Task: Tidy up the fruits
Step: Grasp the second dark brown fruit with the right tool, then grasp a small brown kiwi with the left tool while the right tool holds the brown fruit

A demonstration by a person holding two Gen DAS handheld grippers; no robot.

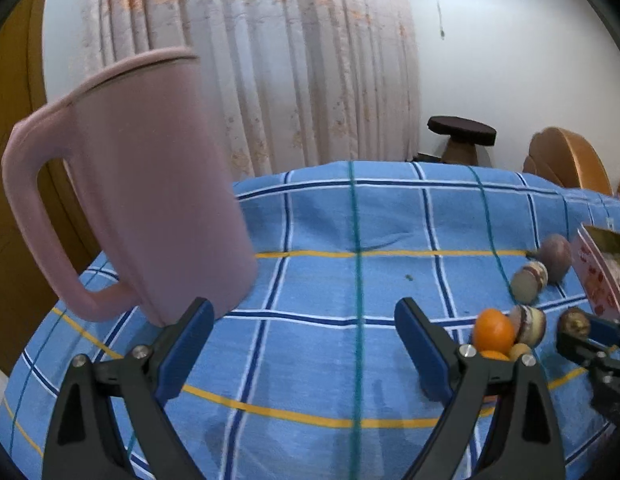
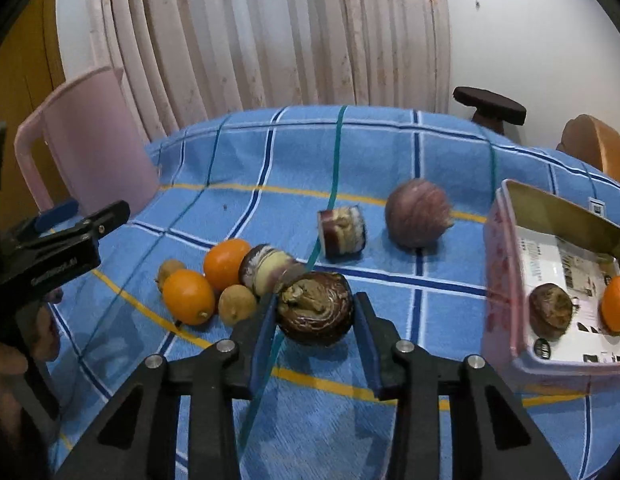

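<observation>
A dark brown, mottled fruit (image 2: 315, 310) sits on the blue checked tablecloth (image 2: 389, 152) between the blue pads of my right gripper (image 2: 315, 320), which press on both its sides. To its left lie two oranges (image 2: 226, 262), two small tan fruits (image 2: 236, 304) and a cut striped piece (image 2: 270, 272). Behind are another cut piece (image 2: 342, 230) and a round purple fruit (image 2: 417, 214). A pink box (image 2: 505, 280) at the right holds a brown fruit (image 2: 549, 310) and an orange (image 2: 615, 302). My left gripper (image 1: 304, 306) is open over bare cloth, with nothing between its fingers.
A tall pink pitcher (image 1: 150, 184) stands at the table's left, close to my left gripper's left finger. Beyond the far table edge are a curtain (image 2: 270, 40), a dark stool (image 2: 489, 108) and a wooden chair (image 2: 589, 140). A hand (image 2: 6, 360) holds the left gripper.
</observation>
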